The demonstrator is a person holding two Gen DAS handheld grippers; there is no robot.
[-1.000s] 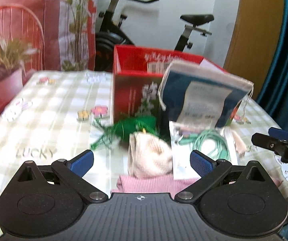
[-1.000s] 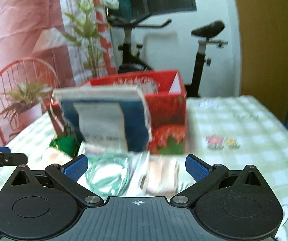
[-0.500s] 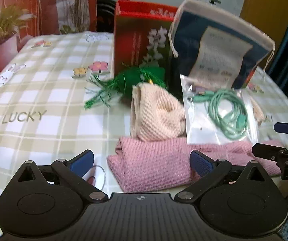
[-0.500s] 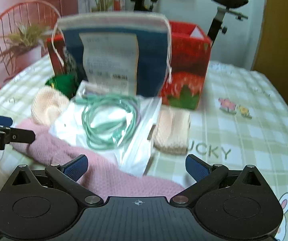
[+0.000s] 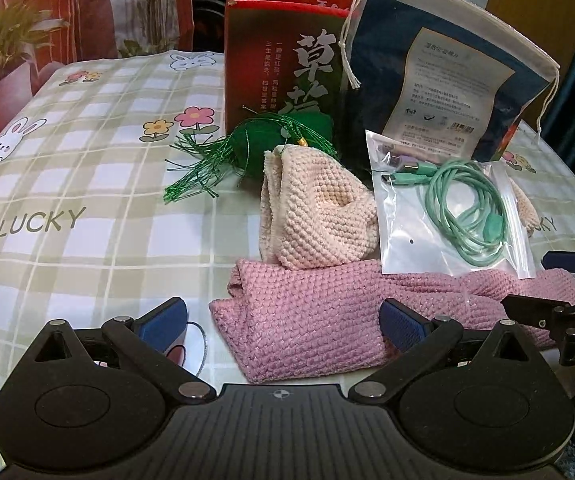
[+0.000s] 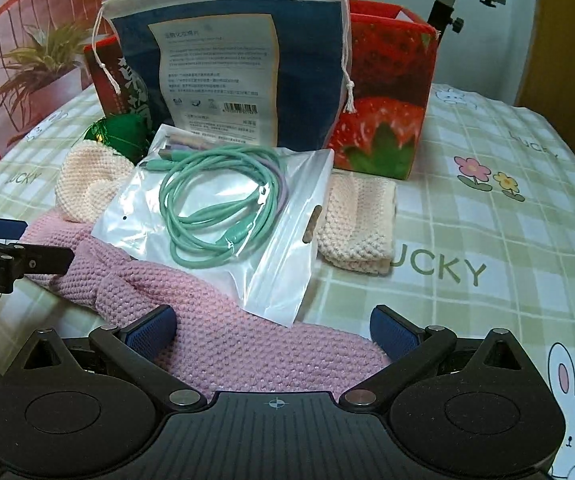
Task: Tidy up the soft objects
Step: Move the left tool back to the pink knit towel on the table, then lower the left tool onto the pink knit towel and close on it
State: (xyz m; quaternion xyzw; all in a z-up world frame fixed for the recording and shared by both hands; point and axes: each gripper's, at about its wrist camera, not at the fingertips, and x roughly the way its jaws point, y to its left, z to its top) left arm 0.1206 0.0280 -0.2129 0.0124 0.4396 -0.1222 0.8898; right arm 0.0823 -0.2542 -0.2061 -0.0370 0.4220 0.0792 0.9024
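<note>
A pink knitted cloth (image 5: pixel 319 320) lies lengthwise along the near edge of the table. My left gripper (image 5: pixel 283 320) is open, its blue pads either side of the cloth's left end. My right gripper (image 6: pixel 273 330) is open over the right end of the pink cloth (image 6: pixel 223 344). A cream knitted piece (image 5: pixel 319 216) rests just behind it. A second, folded cream piece (image 6: pixel 357 224) lies near the red box (image 6: pixel 387 100). A clear bag holding a green cable (image 6: pixel 223 208) lies on top of the pink and cream knits.
A blue drawstring pouch (image 5: pixel 439 80) leans against the red box (image 5: pixel 279 60). A green tassel ornament (image 5: pixel 263 144) sits at the box's foot. The checked tablecloth (image 5: pixel 87 184) stretches left. A red chair (image 6: pixel 3 60) and a potted plant (image 6: pixel 39 68) stand behind the table.
Both grippers have dropped toward the table and closed in on the pink cloth, which now lies between each pair of fingers. Both stay open.
</note>
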